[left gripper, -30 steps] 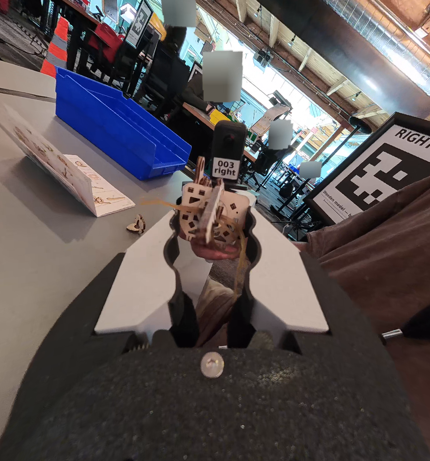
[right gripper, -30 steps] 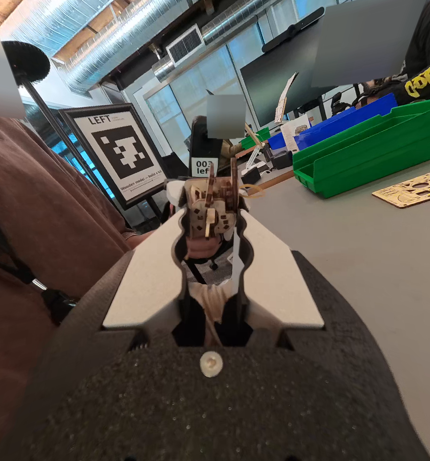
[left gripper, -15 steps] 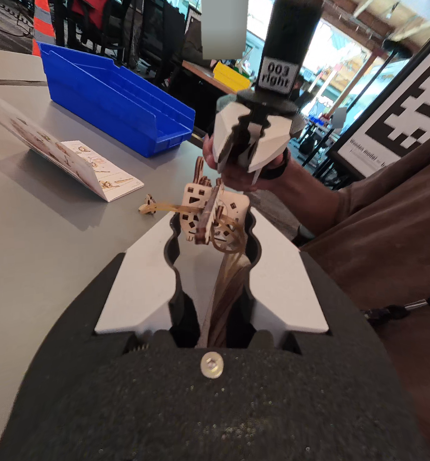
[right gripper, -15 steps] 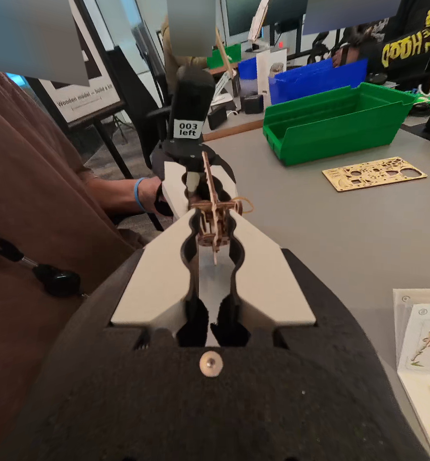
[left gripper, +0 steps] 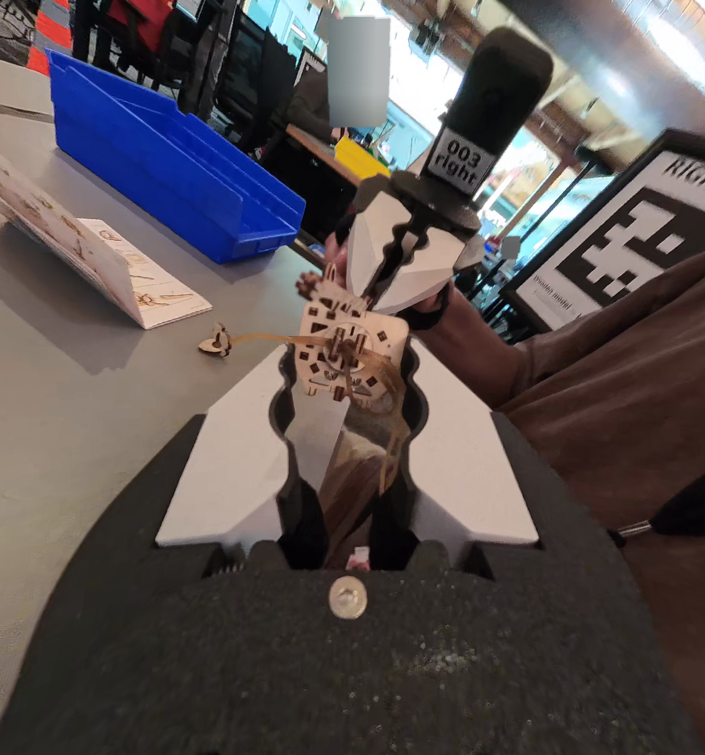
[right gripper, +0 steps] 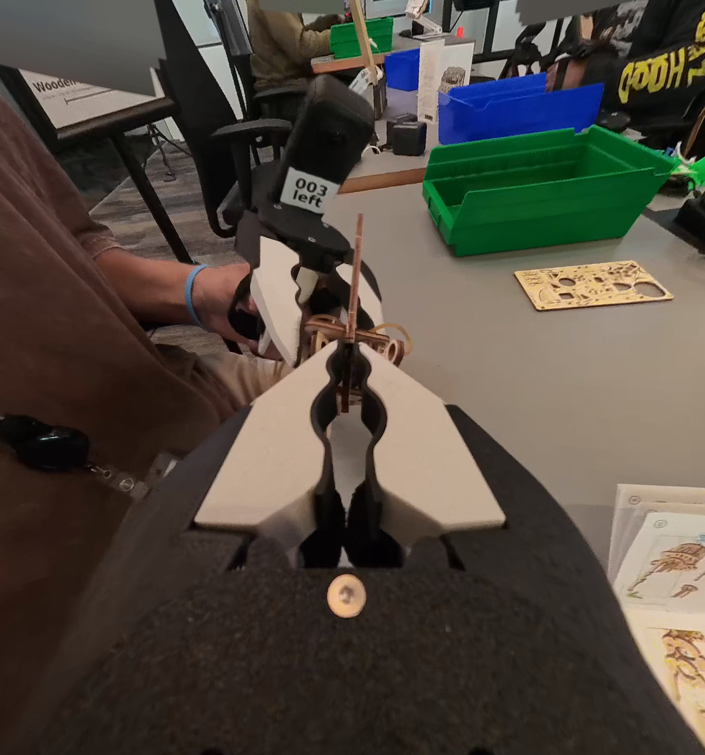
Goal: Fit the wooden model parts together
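The left gripper point(left gripper: 349, 363) is holding the wooden model point(left gripper: 353, 355) at its tips, up in the air above the near edge of the grey table point(left gripper: 77, 408). Its jaws are standing fairly wide, squeezing the two sides of the flat wooden plate full of little cut-out holes. A tan rubber band point(left gripper: 387, 380) is looping off the middle of the plate and dangling down between the jaws.

The right gripper point(right gripper: 347, 351) is coming in from above, and its jaws are almost fully closed — pinching a thin flat wooden piece point(right gripper: 355, 278) that is standing upright, edge-on, across the model. I cannot tell whether that piece is already sitting in its slot.

One small loose wooden part point(left gripper: 216, 342) is lying on the table to the left, near the folded instruction booklet point(left gripper: 109, 261). A blue bin point(left gripper: 171, 163) is sitting far left, and in the right wrist view a green bin point(right gripper: 539, 192) and a punched-out wooden sheet point(right gripper: 592, 286) are lying to the right.

What could go wrong, I think — the thin piece could snap if the right gripper is tilting while pushing. The rubber band could also catch on a jaw and tug the model crooked.
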{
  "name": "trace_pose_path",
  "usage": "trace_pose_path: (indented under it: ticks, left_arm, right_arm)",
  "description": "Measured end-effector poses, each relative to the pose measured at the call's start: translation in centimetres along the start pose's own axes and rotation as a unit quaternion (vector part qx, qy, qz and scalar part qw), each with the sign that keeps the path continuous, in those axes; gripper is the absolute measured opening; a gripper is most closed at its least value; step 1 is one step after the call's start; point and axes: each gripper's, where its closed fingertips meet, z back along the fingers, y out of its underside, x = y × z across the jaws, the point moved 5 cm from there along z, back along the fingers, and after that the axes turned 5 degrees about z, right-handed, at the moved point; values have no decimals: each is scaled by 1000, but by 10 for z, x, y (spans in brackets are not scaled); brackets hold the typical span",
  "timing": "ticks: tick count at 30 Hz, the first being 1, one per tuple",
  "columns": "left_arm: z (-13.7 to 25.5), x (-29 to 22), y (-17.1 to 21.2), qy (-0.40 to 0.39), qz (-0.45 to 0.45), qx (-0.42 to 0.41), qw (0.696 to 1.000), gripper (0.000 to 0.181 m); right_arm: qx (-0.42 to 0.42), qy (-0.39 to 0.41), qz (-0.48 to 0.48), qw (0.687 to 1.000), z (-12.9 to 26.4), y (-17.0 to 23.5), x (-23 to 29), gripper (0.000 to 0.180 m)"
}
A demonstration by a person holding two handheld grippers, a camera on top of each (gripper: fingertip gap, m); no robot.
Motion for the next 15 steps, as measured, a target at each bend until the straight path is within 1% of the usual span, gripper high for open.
trace_pose_path:
  ticks: [5, 12, 15]
  left_arm:
    - [-4, 1, 1, 26, 38, -20, 999, 49]
    - [-7, 1, 0, 30, 36, -19, 999, 49]
    - [-6, 1, -1, 25, 29, -16, 999, 50]
  right_arm:
    - [-18, -29, -79, 996, 3, 3, -4, 3]
    - [-17, -20, -62, 998, 4, 0, -3, 6]
    - [-32, -7, -52, 998, 8, -3, -5, 7]
